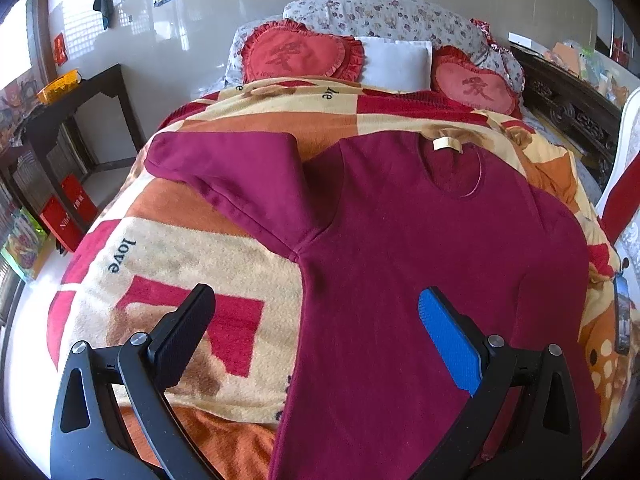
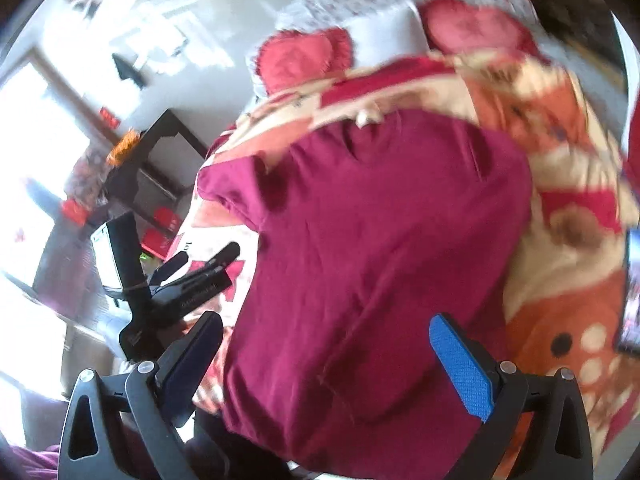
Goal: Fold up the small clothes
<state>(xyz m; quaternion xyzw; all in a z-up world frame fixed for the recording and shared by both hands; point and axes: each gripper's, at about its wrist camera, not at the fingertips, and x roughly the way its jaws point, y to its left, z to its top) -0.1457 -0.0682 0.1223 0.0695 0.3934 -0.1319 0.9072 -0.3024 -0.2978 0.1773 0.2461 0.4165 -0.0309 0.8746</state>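
Note:
A maroon short-sleeved shirt (image 1: pixel 420 240) lies flat on a patterned blanket (image 1: pixel 188 264), collar with its pale label (image 1: pixel 446 145) at the far end. Its left sleeve (image 1: pixel 224 164) is spread out to the left; no right sleeve shows. My left gripper (image 1: pixel 316 312) hangs open above the shirt's left side edge, with nothing between its fingers. The right wrist view is blurred: there the shirt (image 2: pixel 380 220) fills the middle, and my right gripper (image 2: pixel 326 332) is open and empty over its lower part. The left gripper (image 2: pixel 208 254) shows beside the shirt's left edge.
Two red heart cushions (image 1: pixel 300 52) (image 1: pixel 476 86) and a white pillow (image 1: pixel 396 62) lie at the bed's head. A dark side table (image 1: pixel 76 116) with red boxes (image 1: pixel 68 212) stands left of the bed. Carved dark furniture (image 1: pixel 568 108) is at the right. A phone (image 1: pixel 624 312) rests at the blanket's right edge.

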